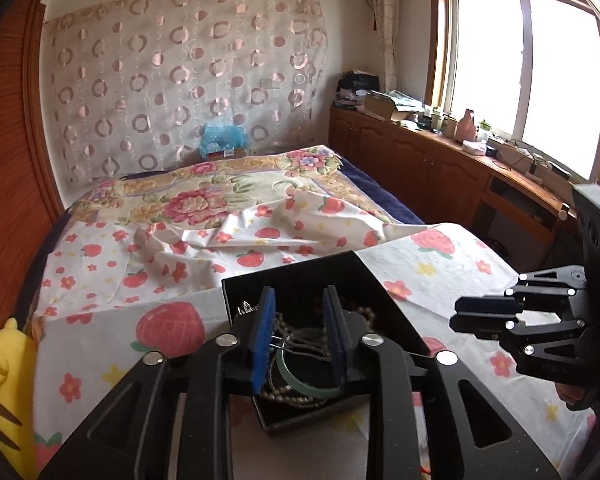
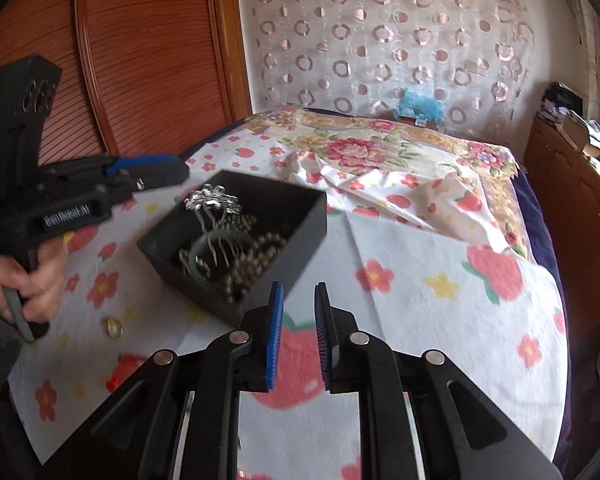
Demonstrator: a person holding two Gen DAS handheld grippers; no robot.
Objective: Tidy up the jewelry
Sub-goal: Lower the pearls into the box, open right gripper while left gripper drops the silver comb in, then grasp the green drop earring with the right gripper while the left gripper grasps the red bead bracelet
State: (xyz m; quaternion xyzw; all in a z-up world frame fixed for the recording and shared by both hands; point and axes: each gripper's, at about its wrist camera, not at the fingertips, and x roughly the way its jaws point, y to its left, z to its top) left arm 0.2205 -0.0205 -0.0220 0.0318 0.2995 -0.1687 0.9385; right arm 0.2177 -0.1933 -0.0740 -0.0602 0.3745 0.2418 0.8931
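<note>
Parted a little, with nothing pinched between them, the left gripper's blue pads are held over the black box, where a green bangle, bead strands and a silver hair comb are heaped. The right gripper's fingers, likewise slightly apart and empty, are held just beside the box above the strawberry-print sheet. A small gold ring is seen lying on the sheet outside the box.

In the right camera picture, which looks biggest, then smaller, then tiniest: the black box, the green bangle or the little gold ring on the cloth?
1. Black box, clearly the largest.
2. Green bangle, lying inside the box.
3. Gold ring, smallest, alone on the cloth though it lies nearer the camera.
</note>
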